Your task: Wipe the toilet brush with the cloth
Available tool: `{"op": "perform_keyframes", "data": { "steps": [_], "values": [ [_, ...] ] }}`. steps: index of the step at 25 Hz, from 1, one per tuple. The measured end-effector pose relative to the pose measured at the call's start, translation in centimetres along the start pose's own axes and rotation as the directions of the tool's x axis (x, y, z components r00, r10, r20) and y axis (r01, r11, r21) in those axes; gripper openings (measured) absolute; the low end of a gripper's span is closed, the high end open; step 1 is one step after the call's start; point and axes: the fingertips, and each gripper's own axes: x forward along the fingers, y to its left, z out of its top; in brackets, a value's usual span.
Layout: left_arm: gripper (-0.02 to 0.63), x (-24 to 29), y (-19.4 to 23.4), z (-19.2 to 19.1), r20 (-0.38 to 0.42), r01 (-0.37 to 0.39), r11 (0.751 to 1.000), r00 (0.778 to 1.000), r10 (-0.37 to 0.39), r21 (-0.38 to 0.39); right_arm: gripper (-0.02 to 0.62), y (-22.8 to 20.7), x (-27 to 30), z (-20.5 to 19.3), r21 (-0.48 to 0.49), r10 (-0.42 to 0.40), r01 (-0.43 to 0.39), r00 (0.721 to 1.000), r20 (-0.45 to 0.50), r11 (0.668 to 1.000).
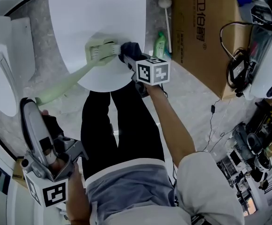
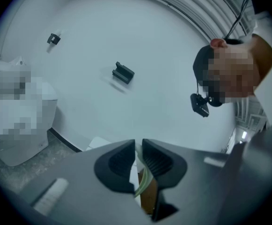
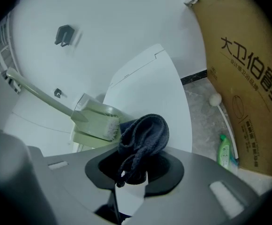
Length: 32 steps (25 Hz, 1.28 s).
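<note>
Over the rounded edge of the white lid (image 1: pixel 75 27), the toilet brush (image 1: pixel 99 50) hangs between both tongs: the left tongs (image 2: pixel 138 146) are clenched on the end of its slim, pale green plastic handle, the right tongs (image 3: pixel 135 168) grasp a bunched, soft dark-blue cloth (image 3: pixel 143 134) pressed against the short white bristles. Good wiping likely means a firm handle, and the cloth dragged along the blocky head, then folded round its far side.
</note>
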Motion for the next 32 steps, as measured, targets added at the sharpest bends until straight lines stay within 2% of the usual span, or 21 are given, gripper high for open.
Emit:
{"op": "perform_keyframes", "data": {
  "steps": [8,14,19,25,32],
  "values": [
    [0.0,0.0,-0.2,-0.2,-0.012,0.056,0.998,0.998,-0.056,0.019,0.101,0.9,-0.2,-1.5,0.031,-0.117,0.116,0.992,0.044,0.993],
    [0.0,-0.1,-0.5,-0.4,-0.005,0.082,0.997,0.997,-0.082,0.017,0.101,1.3,-0.3,-2.4,0.017,-0.144,0.144,0.989,0.028,0.989],
    [0.0,-0.2,-0.4,-0.4,-0.021,0.112,0.993,0.994,-0.112,0.021,0.101,3.0,0.3,-3.7,0.039,-0.113,0.112,0.994,0.015,0.993],
    [0.0,-0.2,-0.3,-0.5,-0.04,0.151,0.988,0.988,-0.15,0.021,0.101,3.2,0.6,-3.9,0.191,-0.126,0.11,0.99,0.071,0.975],
    [0.0,-0.1,-0.2,-0.5,-0.071,0.206,0.978,0.976,-0.205,0.014,0.101,3.7,1.0,-4.4,0.361,-0.164,0.103,0.976,0.143,0.927]
  ]
}}
